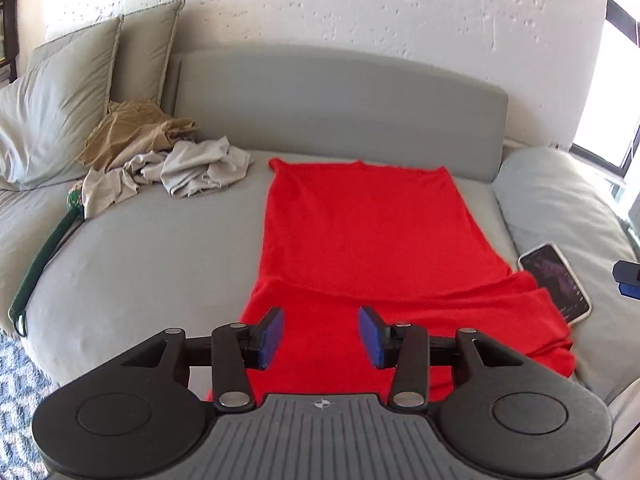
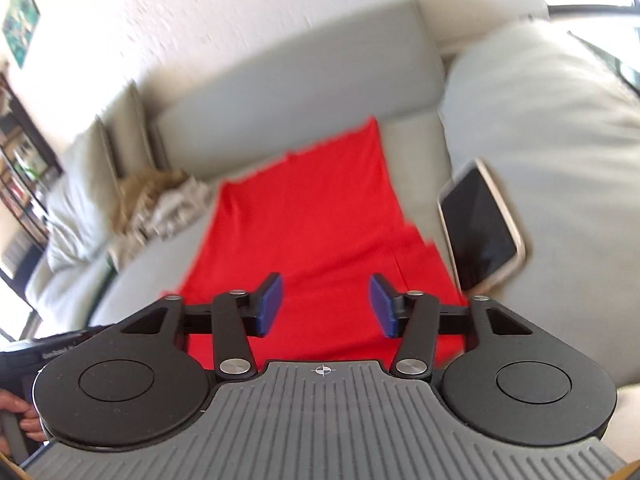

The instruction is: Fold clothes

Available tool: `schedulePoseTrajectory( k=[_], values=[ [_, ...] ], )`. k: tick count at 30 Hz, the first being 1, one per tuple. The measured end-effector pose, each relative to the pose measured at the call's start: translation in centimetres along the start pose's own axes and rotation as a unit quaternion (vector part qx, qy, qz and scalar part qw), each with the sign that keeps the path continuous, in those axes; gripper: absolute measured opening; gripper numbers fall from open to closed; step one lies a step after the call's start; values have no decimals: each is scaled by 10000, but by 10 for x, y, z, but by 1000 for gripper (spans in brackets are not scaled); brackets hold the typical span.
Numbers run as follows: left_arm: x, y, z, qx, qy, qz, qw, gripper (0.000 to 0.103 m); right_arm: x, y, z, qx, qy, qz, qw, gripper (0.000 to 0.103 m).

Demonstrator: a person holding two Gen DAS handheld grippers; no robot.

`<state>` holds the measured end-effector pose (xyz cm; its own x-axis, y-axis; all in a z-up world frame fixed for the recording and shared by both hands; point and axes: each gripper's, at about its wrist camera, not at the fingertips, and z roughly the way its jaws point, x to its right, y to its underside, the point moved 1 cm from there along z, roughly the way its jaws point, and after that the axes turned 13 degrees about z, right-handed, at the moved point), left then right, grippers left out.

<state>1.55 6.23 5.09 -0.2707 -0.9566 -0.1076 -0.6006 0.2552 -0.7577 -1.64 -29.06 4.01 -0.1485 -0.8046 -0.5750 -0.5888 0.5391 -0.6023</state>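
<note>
On the grey sofa seat [image 1: 160, 248], a red garment [image 1: 360, 232] is laid out flat, its long axis running from 6 o'clock toward 12 o'clock in the left wrist view, the far edge reaching almost to the backrest [image 1: 340, 92]. The near portion is seen folded over, with a diagonal fold edge and a looser, rumpled flap toward 4 o'clock.

The left claw [image 1: 321, 334] is held above the near end of the red garment; its blue pads [image 1: 274, 330] are set moderately apart, and nothing is gripped between them. The right claw [image 2: 326, 306] is likewise held over the garment's near end, its pads standing wide apart with only red cloth seen below the gap, none of it clamped. The right wrist view is motion-blurred.

A phone [image 1: 556, 280] is seen at 3 o'clock, lying on the seat just beside the garment's right edge, against a grey cushion [image 1: 560, 200]. At 10 o'clock a heap of unfolded clothes [image 1: 160, 156], tan and pale grey, is piled in front of two pillows [image 1: 72, 92]. A green strap [image 1: 44, 256] lies along the seat edge at 9 o'clock. A hand [image 2: 24, 420] on the other tool's grip is seen at 8 o'clock in the right wrist view.
</note>
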Motion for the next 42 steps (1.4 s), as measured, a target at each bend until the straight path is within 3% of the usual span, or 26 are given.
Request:
schedulePoseTrajectory(
  k=[2,5,7,9,12,14,17,19,24,28,32,37,40,42],
  values=[
    [-6,-13,-7,228,42,-74,9997,44,-17,-18,-15,233,-189,-87,9995,77],
    [-13,-31,-10,559,77,-130,9983,50,-39,-41,-28,560,-365,-187,9976,79],
    [-18,-42,-5,708,-2,-167,9973,59,-54,-55,-28,696,-430,-292,9962,86],
    [-26,-56,3,800,-38,-230,9965,65,-67,-68,-23,803,-455,-416,9949,86],
    [-37,-78,21,910,-18,-336,9953,65,-87,-88,-7,861,-418,-696,9930,78],
    [-44,-95,37,939,5,-412,9947,64,-97,-102,11,865,-333,-868,9919,62],
    [-64,-121,77,754,15,-673,9949,59,-107,-125,47,786,-276,-985,9917,53],
    [-79,-136,107,618,94,-866,9943,41,-110,-142,75,676,-306,-934,9929,52],
    [-120,-158,198,177,423,-1394,9892,22,-102,-181,163,205,-318,-584,9976,52],
    [-141,-153,277,-328,477,-1557,9861,24,-71,-191,240,-193,-32,-404,9990,52],
    [-167,-126,355,-836,859,-2247,9670,30,-19,-194,323,-800,164,205,9965,52],
    [-189,-101,410,-746,1784,-3125,9300,40,45,-203,394,-877,354,1125,9891,54],
    [-196,-103,426,-523,2262,-3213,9181,44,74,-211,420,-763,292,1495,9854,53],
    [-197,-109,434,-442,2406,-3115,9182,44,83,-214,432,-708,42,1623,9842,51]
  ],
)
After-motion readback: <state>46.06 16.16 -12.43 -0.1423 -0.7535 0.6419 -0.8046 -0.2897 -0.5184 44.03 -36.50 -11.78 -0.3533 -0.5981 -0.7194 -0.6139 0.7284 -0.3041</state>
